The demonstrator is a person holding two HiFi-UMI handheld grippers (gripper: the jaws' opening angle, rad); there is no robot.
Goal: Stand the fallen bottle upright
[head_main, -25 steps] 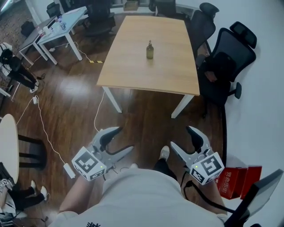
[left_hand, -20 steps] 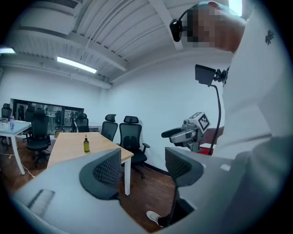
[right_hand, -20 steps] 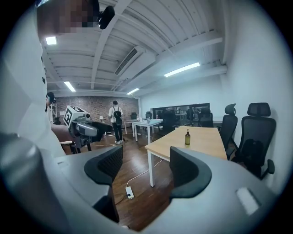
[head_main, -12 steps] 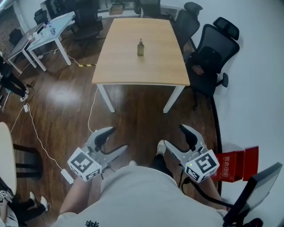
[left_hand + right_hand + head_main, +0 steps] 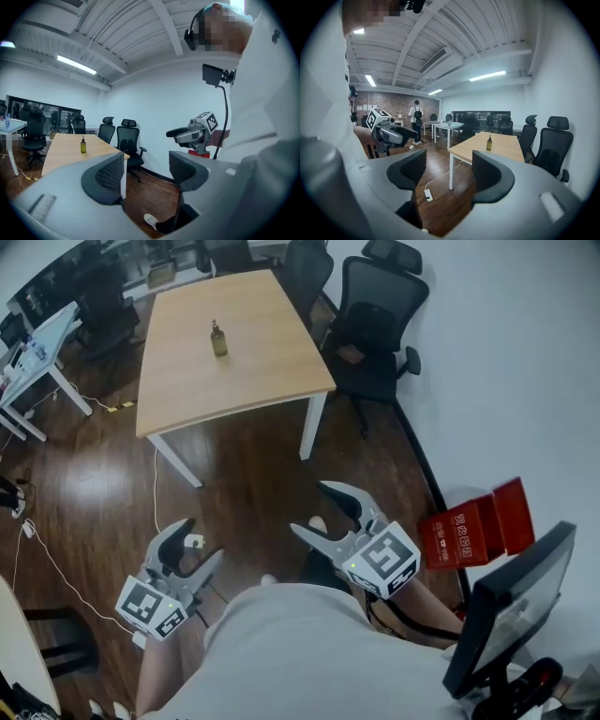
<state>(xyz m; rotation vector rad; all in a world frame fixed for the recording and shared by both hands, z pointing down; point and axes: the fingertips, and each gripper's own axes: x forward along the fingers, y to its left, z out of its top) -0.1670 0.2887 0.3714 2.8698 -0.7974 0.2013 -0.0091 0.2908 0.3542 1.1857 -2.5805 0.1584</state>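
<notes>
Bottle (image 5: 218,338) stands upright on table (image 5: 258,357), well apart from both grippers. L gripper (image 5: 199,542) & R gripper (image 5: 314,510) are held low over wood floor (image 5: 262,484) near person's body. Both have jaws wide apart, w/ nothing between them.

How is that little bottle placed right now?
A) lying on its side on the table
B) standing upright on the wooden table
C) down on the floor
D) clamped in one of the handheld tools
B: the bottle stands upright on the table, well away from the left gripper and right gripper, whose jaws are apart and empty.
</notes>
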